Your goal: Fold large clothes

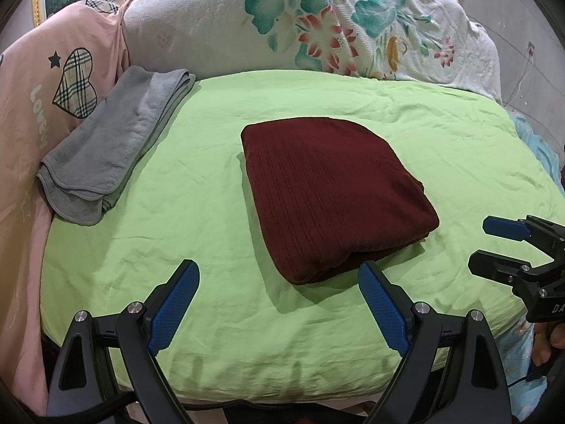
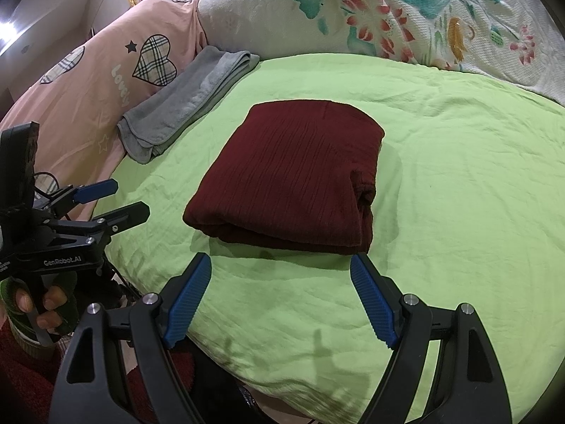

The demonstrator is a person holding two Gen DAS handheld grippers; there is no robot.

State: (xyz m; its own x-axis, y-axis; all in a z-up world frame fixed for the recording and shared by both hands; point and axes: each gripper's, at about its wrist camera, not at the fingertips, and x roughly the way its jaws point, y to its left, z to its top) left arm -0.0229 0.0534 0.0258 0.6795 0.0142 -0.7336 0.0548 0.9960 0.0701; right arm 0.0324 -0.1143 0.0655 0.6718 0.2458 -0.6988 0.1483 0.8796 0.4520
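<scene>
A dark red ribbed garment (image 1: 332, 194) lies folded into a compact rectangle in the middle of the light green sheet (image 1: 197, 212); it also shows in the right wrist view (image 2: 293, 173). My left gripper (image 1: 279, 272) is open and empty, just short of the garment's near edge. My right gripper (image 2: 280, 261) is open and empty, just in front of the garment's near fold. Each gripper shows in the other's view, the right one (image 1: 482, 243) at the right edge and the left one (image 2: 130, 199) at the left edge, both apart from the garment.
A folded grey towel (image 1: 113, 148) lies at the sheet's far left. A pink quilt with plaid hearts (image 1: 53, 81) lies to its left. A white floral blanket (image 1: 317, 21) is piled along the back. The bed edge runs just below my grippers.
</scene>
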